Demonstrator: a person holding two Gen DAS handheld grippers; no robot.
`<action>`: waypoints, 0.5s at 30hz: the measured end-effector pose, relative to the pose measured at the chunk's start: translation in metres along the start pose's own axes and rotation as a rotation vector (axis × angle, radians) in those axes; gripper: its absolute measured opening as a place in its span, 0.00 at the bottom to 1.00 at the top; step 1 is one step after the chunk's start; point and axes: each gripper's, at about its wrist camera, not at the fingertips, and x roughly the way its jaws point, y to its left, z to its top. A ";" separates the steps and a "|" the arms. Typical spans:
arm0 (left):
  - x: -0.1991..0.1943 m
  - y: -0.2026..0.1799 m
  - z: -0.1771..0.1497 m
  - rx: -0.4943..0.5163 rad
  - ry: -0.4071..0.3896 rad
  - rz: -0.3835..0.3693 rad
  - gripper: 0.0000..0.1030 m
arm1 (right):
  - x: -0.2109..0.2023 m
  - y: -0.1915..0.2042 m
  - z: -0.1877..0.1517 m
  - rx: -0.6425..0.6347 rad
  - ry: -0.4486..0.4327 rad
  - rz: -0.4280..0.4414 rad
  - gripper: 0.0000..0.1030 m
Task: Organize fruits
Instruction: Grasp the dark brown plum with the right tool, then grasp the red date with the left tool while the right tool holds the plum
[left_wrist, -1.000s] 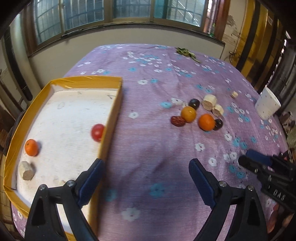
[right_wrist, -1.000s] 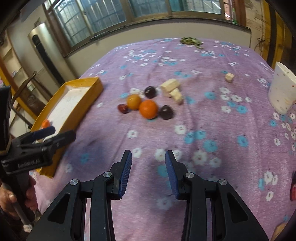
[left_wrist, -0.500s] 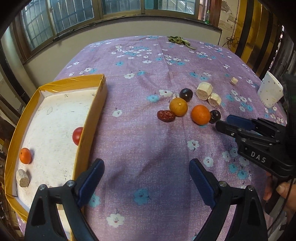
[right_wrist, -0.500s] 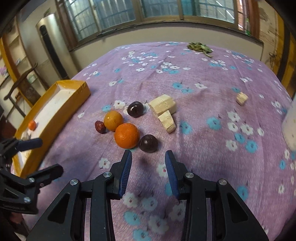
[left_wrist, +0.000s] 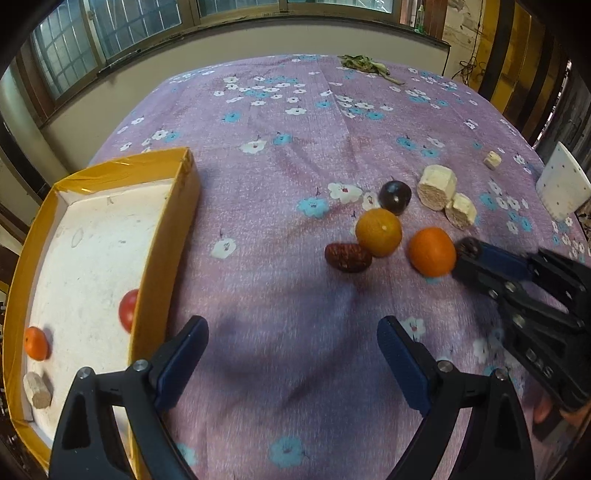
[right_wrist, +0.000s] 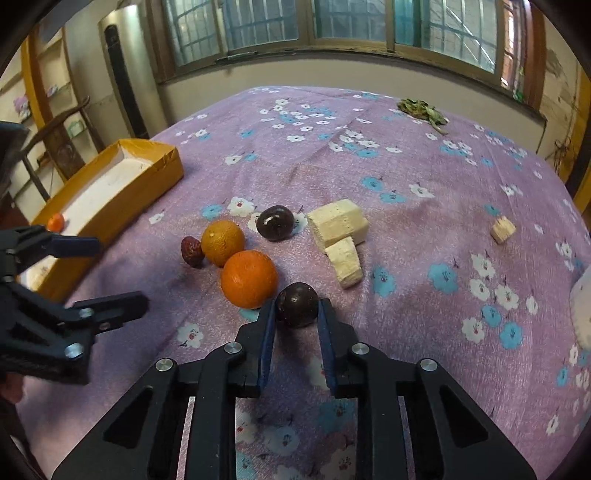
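My right gripper (right_wrist: 297, 309) has its jaws closing on a dark plum (right_wrist: 297, 301), and both blue pads touch its sides on the purple cloth. Just left of it lie an orange (right_wrist: 249, 278), a yellower citrus (right_wrist: 222, 243) and a red date (right_wrist: 191, 251). A second dark plum (right_wrist: 275, 222) sits behind them. My left gripper (left_wrist: 291, 328) hangs open and empty over bare cloth, between the yellow tray (left_wrist: 162, 236) and the fruit. The tray holds a red tomato (left_wrist: 129, 310), a small orange (left_wrist: 36, 342) and a cork-like piece (left_wrist: 37, 389).
Two beige blocks (right_wrist: 338, 221) lie right of the fruit, and a small one (right_wrist: 503, 229) lies farther right. A white cup (left_wrist: 563, 188) stands at the right edge. Green leaves (right_wrist: 423, 110) lie at the far side of the flowered cloth (right_wrist: 406, 206).
My right gripper has come forward and down to the near plum and narrowed onto it. My left gripper has drifted right, from over the tray's wall toward the fruit, still wide.
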 end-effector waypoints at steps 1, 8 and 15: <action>0.003 -0.001 0.004 0.001 -0.002 -0.005 0.91 | -0.002 -0.001 0.000 0.011 -0.002 0.004 0.21; 0.019 -0.014 0.021 0.060 -0.037 -0.057 0.85 | -0.016 -0.011 -0.007 0.099 -0.001 0.023 0.21; 0.022 -0.019 0.022 0.107 -0.106 -0.124 0.33 | -0.022 -0.014 -0.010 0.139 -0.003 0.010 0.21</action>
